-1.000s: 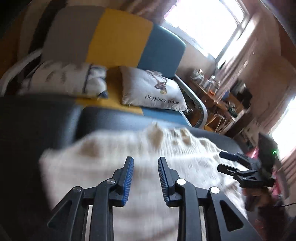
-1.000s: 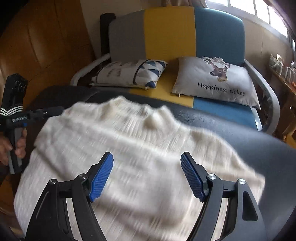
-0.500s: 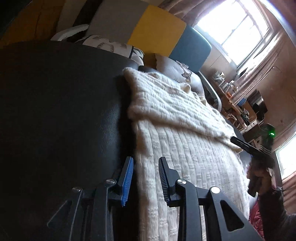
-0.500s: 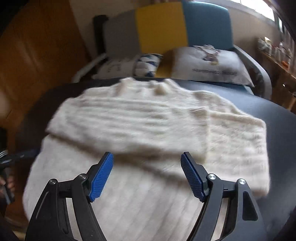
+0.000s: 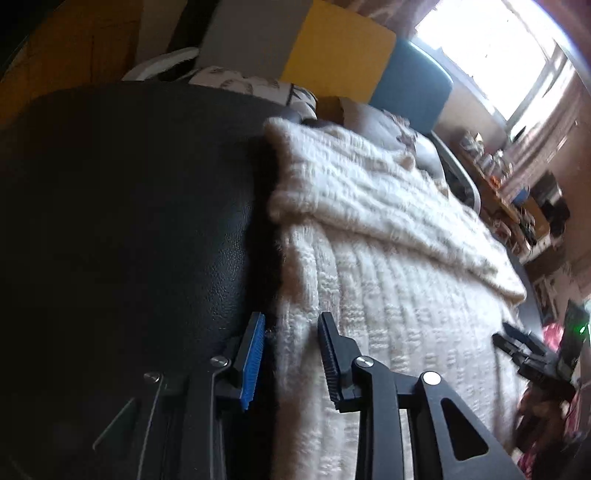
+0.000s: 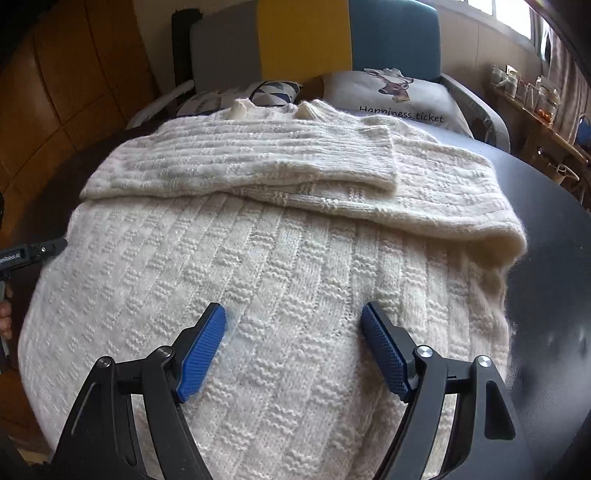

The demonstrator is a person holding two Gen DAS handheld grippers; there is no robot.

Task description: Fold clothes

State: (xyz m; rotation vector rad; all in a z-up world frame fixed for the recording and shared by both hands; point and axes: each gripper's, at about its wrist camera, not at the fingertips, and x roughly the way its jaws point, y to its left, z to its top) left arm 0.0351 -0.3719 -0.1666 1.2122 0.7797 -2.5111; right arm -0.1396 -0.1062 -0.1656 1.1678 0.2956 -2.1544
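A cream knitted sweater [image 6: 295, 258] lies flat on a black leather surface [image 5: 129, 221], both sleeves [image 6: 258, 158] folded across its chest. My left gripper [image 5: 291, 350] hovers over the sweater's left side edge [image 5: 295, 295]; its jaws stand a little apart with the edge showing between them, and the pads do not press on it. In the right wrist view its tip [image 6: 37, 251] shows at the far left. Wide open, my right gripper [image 6: 293, 332] hangs above the sweater's lower body with nothing between its fingers; the left wrist view has it [image 5: 524, 350] at the sweater's right side.
Behind the black surface stands a sofa [image 6: 306, 33] with a grey, yellow and blue back and two pillows, one printed pillow [image 6: 399, 96] at the right. A cluttered wooden shelf [image 6: 539, 107] runs along the right wall. A person's hand [image 5: 539, 406] holds the right gripper.
My left gripper has swung from over the sweater's middle to its left edge. The right gripper has come down closer over the sweater's body. Both jaws stand as wide as before.
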